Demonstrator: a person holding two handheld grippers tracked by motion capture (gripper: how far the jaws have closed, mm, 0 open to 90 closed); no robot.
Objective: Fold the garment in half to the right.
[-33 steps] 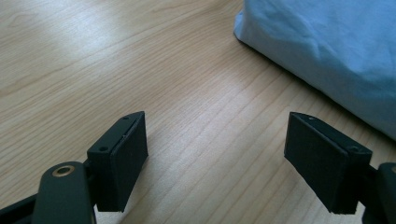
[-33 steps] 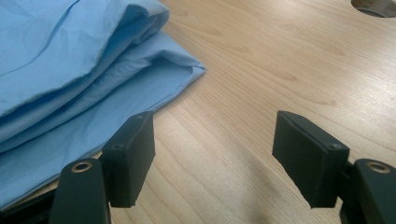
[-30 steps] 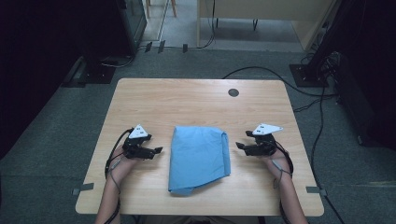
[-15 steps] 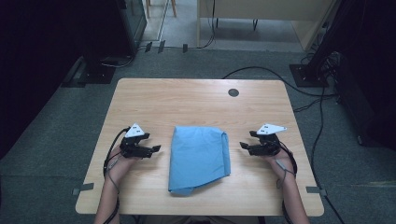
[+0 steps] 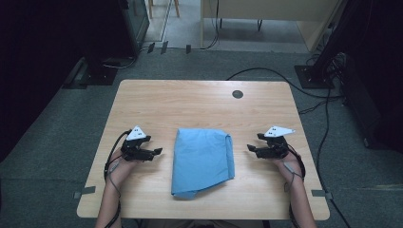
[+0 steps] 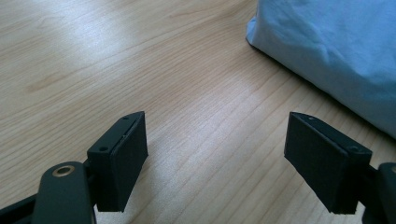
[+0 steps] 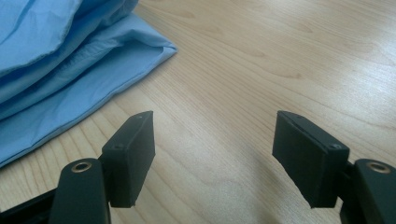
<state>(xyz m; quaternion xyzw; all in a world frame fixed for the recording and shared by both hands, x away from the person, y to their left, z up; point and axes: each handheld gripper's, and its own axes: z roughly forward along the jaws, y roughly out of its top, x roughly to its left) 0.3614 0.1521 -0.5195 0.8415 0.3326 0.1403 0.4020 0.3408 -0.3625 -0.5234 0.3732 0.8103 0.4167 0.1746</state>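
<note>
Nearest the camera in the high view, two forearms came in over the near edge of the wooden counter [image 5: 157,102], one at each lower corner. The left hand [image 5: 119,165] held the left tongs [image 5: 156,152], whose tips pointed inward at the folded blue cloth [image 5: 203,159]. In the left gripper view the two black jaws stood wide apart with only bare wood grain between them, released and gripping nothing; the blue cloth [image 6: 336,51] lay ahead and to the upper right, clear of both jaws.

The right hand [image 5: 285,164] held the right tongs [image 5: 252,148] in mirror fashion, tips aimed at the cloth's other side and stopping just beside its edge without touching. The right gripper view showed its jaws likewise spread and empty over bare wood, with the cloth's layered hems [image 7: 60,70] stacked at the upper left.

The cloth itself lay flat between the two tongs, on the near half of the counter, folded into a rough rectangle with one corner drooping toward the near edge.

Farther off, a small dark round disc [image 5: 237,94] sat near the far edge. Beyond that, black cables [image 5: 266,72] trailed across the grey carpet.
</note>
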